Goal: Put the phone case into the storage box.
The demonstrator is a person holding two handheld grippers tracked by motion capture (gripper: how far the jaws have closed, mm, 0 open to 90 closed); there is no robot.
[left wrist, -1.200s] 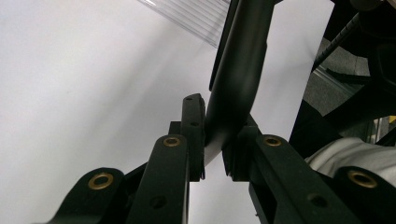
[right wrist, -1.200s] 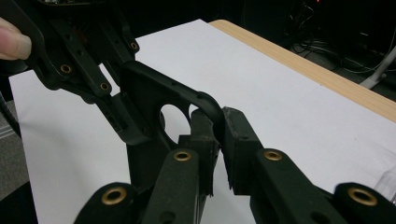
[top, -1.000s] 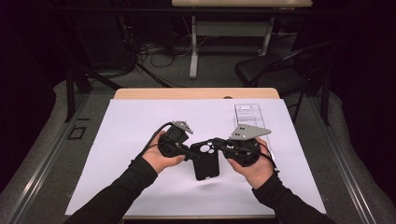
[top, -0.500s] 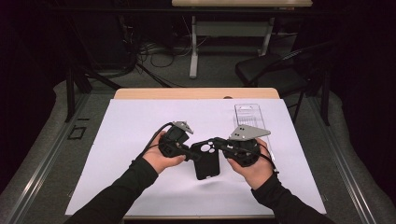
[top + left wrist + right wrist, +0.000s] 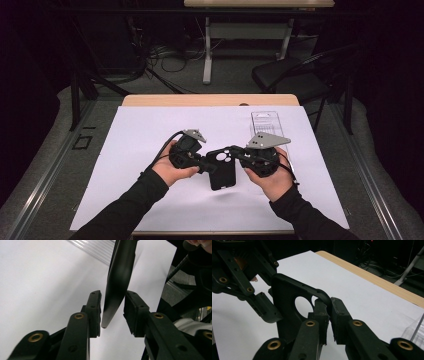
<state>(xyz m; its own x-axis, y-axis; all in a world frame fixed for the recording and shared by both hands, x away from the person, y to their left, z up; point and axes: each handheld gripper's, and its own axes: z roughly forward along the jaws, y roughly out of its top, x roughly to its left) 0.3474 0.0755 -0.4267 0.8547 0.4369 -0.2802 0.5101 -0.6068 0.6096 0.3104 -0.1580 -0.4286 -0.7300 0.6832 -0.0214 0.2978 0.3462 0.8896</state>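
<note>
We hold a black phone case [image 5: 221,169] up off the white sheet [image 5: 150,135], between the two grippers, near the middle of the table [image 5: 210,100]. The right gripper [image 5: 328,308] is clamped on the case's top edge, right by the camera cut-out [image 5: 303,307] (the rim sits pinched between its pads, no gap showing). The left gripper [image 5: 112,310] has just been opening: in the left gripper view the case's edge [image 5: 118,277] hangs between the pads [image 5: 96,305] w/ white sheet showing on both sides, so nothing presses on it now. So the case's weight is on the right gripper alone.

Step in hand, as we read it: a hand-over or re-grip. The left has let go, the right keeps the case steady in the air. A clear plastic tray [image 5: 264,121] lies on the far right of the sheet, behind the right hand [image 5: 267,177]; whether the case goes there we can't tell.

Next move, probably: draw the left gripper back clear of the edge w/o nudging it, since one corner grip lets the case swing. Then either take a new bite elsewhere on the rim or let the right hand carry it. Keep the right jaws tight meanwhile (a thin, smooth rim can slip).
</note>
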